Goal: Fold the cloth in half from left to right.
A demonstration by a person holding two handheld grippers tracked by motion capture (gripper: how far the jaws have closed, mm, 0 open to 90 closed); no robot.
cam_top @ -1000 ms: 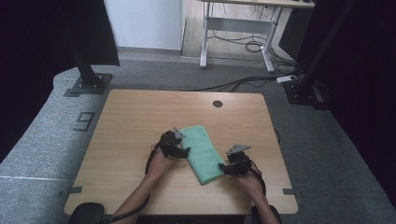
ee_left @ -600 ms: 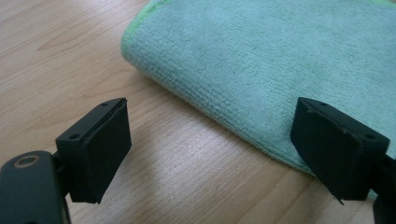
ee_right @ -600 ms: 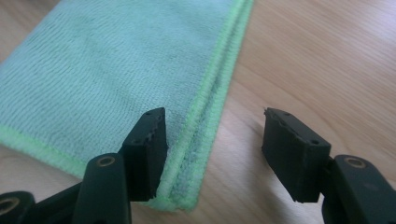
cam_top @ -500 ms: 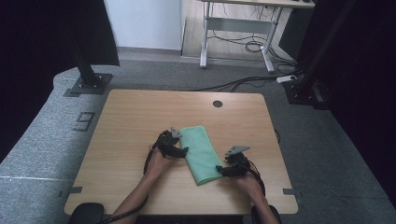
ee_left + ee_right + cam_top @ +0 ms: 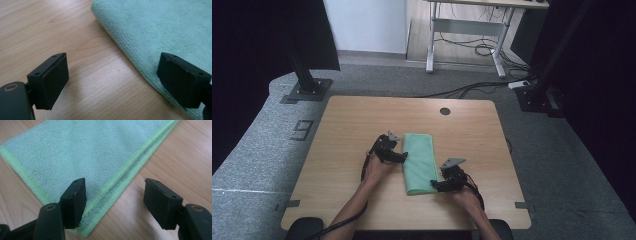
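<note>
A green towel is seen lying flat on the counter, folded into a long narrow strip that runs away from the person, roughly at the middle of the near half. The folding is judged to be largely done: in the right gripper view several stacked hemmed edges are lined up along one long side, and in the left gripper view the opposite side is a smooth rounded fold. The left tool is held just beside the strip's left edge near its far end, its jaws wide apart with nothing between them but bare counter and the towel's edge; one pad hangs over the cloth, though contact cannot be told. The right tool is placed at the near right corner, its jaws having just been opening, apart across the hemmed edge and not clamped on it. What may be left, as a judgement, is one more fold end to end, or simply the withdrawal of both tools.
</note>
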